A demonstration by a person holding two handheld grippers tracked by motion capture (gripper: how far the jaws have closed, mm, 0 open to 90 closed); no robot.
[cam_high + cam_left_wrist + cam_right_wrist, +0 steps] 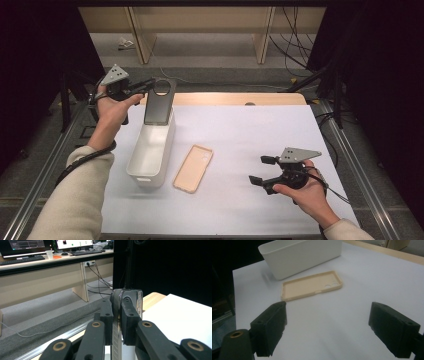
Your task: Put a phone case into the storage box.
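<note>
A dark phone case (160,102) with a round camera hole hangs upright over the far end of the white bin (150,150). My left gripper (148,86) is shut on the dark case's top edge; in the left gripper view both pads clamp the dark case (126,296). A beige phone case (193,168) lies open side up on the white table, just right of the bin. My right gripper (259,170) rests near the table's right front, open and empty, pointing toward the beige case (312,285) and the white bin (299,255).
The white sheet (260,135) covers the table, with a wooden strip (235,98) along the far edge. Metal rails (350,165) run along both sides. Cables and desk legs stand on the floor beyond.
</note>
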